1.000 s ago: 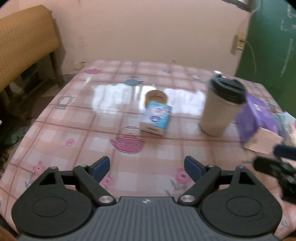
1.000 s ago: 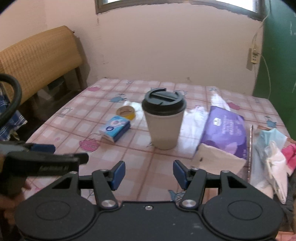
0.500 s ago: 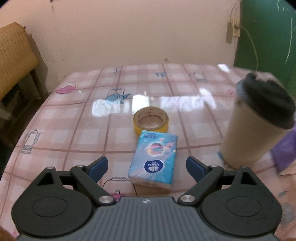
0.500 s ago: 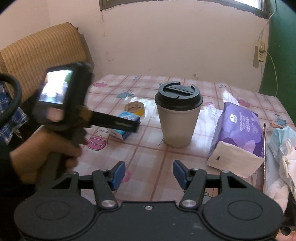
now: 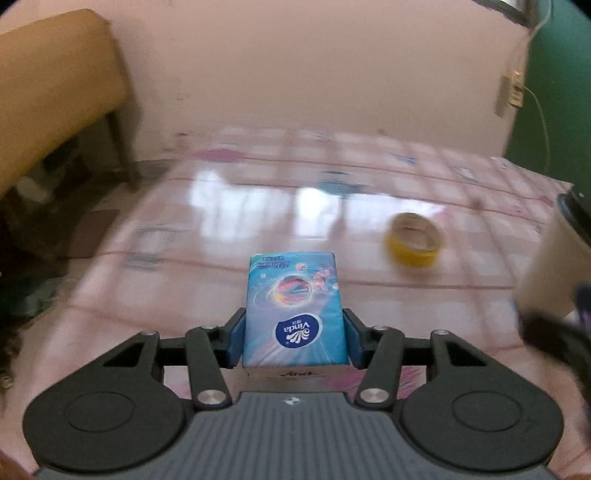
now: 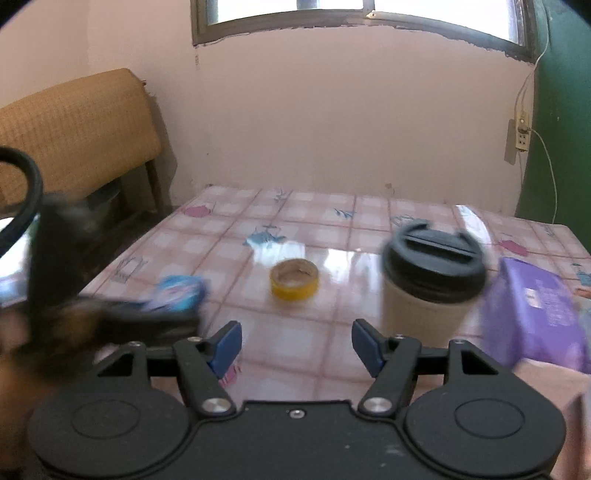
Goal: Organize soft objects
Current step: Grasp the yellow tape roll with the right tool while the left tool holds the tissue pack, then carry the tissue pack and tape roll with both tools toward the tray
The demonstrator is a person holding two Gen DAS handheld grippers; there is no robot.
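Blue tissue pack (image 5: 295, 310) sits lengthwise between left claw (image 5: 293, 341) pads, long axis straight ahead, low over bench (image 5: 221, 236); jaws just closing, clamped on pack. Right claw (image 6: 296, 345) apart, just opening, nothing between, cup (image 6: 432, 284) nearest.

Light source: daylight from the window (image 6: 365, 14) at the top of the right wrist view.
Glare: white patches on the glossy worktop (image 5: 258, 199) in mid-frame.
Blur: left wrist background smeared; tissue pack (image 5: 295, 314) sharp.
Right wrist blur: lower left and cup (image 6: 432, 284) smeared.
Distortion: fisheye bending, dark corners.
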